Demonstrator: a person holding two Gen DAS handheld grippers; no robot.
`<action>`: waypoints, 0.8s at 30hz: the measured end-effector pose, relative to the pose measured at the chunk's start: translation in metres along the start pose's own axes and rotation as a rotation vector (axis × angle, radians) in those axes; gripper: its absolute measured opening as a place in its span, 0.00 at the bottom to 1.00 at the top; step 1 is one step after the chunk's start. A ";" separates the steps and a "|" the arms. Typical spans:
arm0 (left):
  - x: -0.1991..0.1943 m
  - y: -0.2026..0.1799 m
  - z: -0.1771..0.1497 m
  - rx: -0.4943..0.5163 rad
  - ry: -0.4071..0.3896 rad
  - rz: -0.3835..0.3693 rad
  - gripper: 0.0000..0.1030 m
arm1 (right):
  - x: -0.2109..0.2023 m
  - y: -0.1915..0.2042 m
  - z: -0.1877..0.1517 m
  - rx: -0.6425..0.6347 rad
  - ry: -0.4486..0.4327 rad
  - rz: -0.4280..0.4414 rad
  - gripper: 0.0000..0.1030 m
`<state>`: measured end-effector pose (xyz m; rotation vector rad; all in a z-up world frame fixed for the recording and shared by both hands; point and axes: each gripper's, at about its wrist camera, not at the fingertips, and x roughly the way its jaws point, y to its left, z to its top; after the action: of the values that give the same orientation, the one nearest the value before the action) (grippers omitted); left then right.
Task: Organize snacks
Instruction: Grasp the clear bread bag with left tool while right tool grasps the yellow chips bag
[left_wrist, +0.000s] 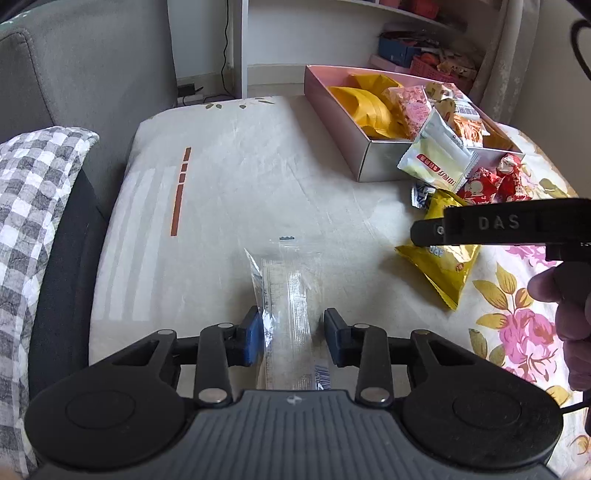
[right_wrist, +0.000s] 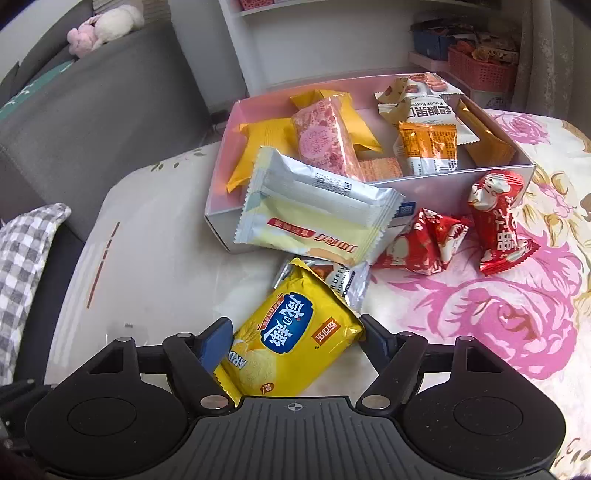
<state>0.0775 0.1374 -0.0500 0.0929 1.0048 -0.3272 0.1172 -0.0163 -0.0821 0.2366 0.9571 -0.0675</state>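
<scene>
A pink snack box (left_wrist: 334, 110) (right_wrist: 218, 206) stands on the table and holds yellow, pink and orange packets. A pale yellow-and-silver packet (right_wrist: 314, 214) (left_wrist: 436, 158) leans on its front wall. My left gripper (left_wrist: 293, 338) is open around a clear-wrapped snack (left_wrist: 288, 314) lying on the cloth; the left pad touches the wrapper, the right pad stands apart. My right gripper (right_wrist: 299, 343) is open around a yellow cracker bag (right_wrist: 291, 339) (left_wrist: 443, 258); whether the pads touch it is unclear. Two red candy packets (right_wrist: 495, 221) (left_wrist: 491, 181) lie right of the box.
A silver truffle packet (right_wrist: 347, 280) lies under the yellow bag's far end. A grey sofa (left_wrist: 85, 74) and checked cushion (left_wrist: 33, 206) are on the left. White shelves (right_wrist: 332, 37) with a red basket (right_wrist: 484, 70) stand behind. The floral tablecloth (right_wrist: 498, 325) covers the right.
</scene>
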 end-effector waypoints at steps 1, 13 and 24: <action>0.000 -0.002 0.000 -0.001 0.005 -0.006 0.30 | -0.002 -0.005 -0.001 -0.015 0.004 0.009 0.73; 0.004 -0.035 0.000 0.022 0.009 -0.074 0.37 | -0.027 -0.056 -0.010 -0.212 0.015 0.005 0.75; 0.001 -0.033 -0.001 -0.036 0.071 0.011 0.43 | -0.035 -0.066 -0.017 -0.024 0.017 0.007 0.85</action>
<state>0.0674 0.1062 -0.0491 0.0779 1.0792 -0.2972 0.0731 -0.0781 -0.0740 0.2190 0.9733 -0.0475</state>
